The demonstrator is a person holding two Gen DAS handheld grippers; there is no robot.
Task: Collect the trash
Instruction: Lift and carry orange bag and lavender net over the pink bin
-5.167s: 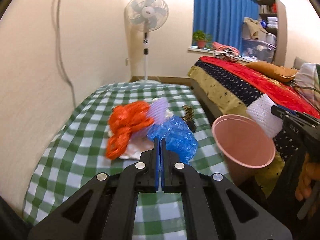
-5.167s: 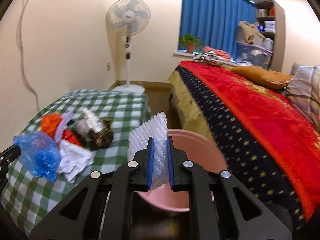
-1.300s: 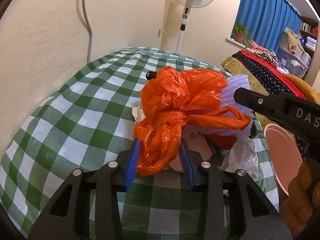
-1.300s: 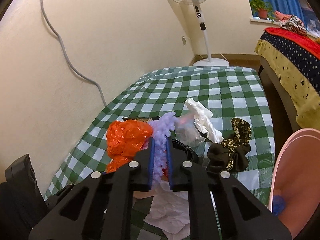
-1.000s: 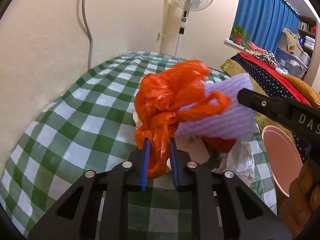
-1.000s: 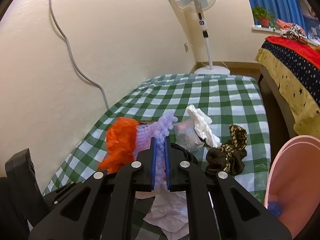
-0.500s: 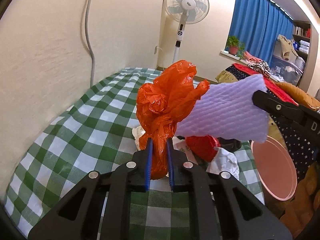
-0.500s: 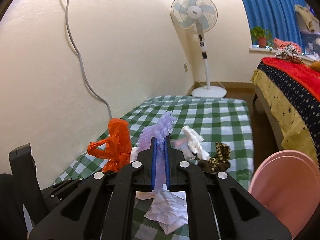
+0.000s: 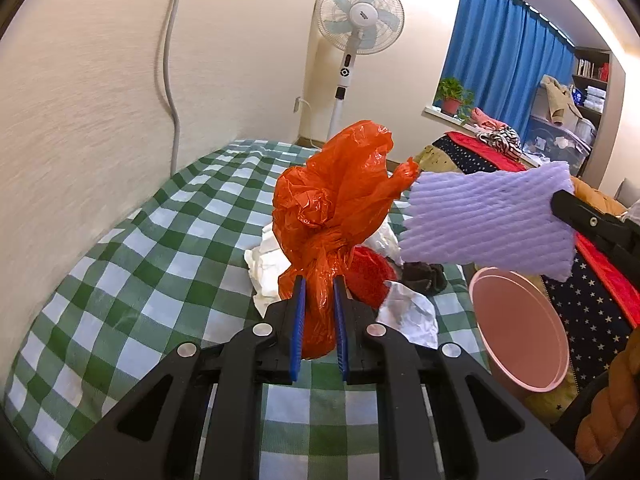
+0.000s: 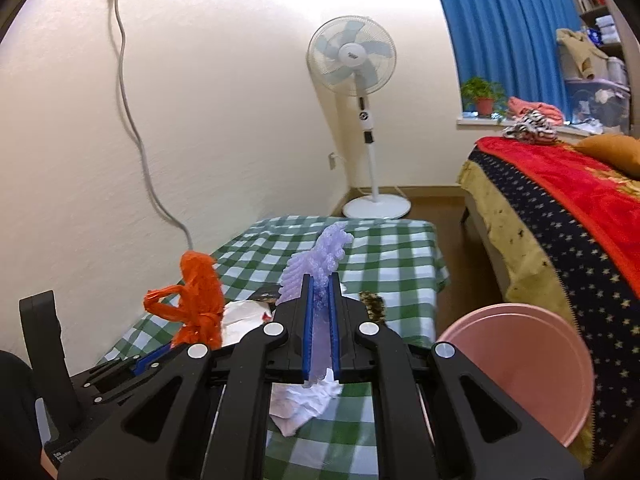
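Left wrist view, your left gripper (image 9: 318, 312): the blue pads are pinched on the knotted neck of the orange plastic bag (image 9: 336, 196), which stands up above the jaws, clear of the checked tablecloth (image 9: 120, 280).
Left wrist view, foam: the purple foam sheet (image 9: 484, 220) hangs in the air at the right, held by one edge in the black fingers of your other gripper.
Left wrist view, bin: the pink bin (image 9: 520, 328) sits low at the right, beside the table's edge, mouth open towards you.
Left wrist view, what is left: white crumpled paper (image 9: 412, 316), a red piece and a dark scrap lie on the cloth behind the bag.
Right wrist view, your right gripper (image 10: 320, 316): pads pressed nearly together on the foam sheet (image 10: 320, 264), which sticks up and forward between them.
Right wrist view, bin: the pink bin (image 10: 520, 364) is below and to the right of the jaws; the foam is not yet over it.
Right wrist view, bag: the orange bag (image 10: 198, 300) shows at the left, above your left gripper.
Risk, foam: it is light and held by a thin edge, so a quick swing could pull it out short of the bin.
Risk, bag: its loose top may catch the foam or the bin's rim if both hands arrive together.
Risk, release: letting go before each piece is above the mouth would drop it on the floor.
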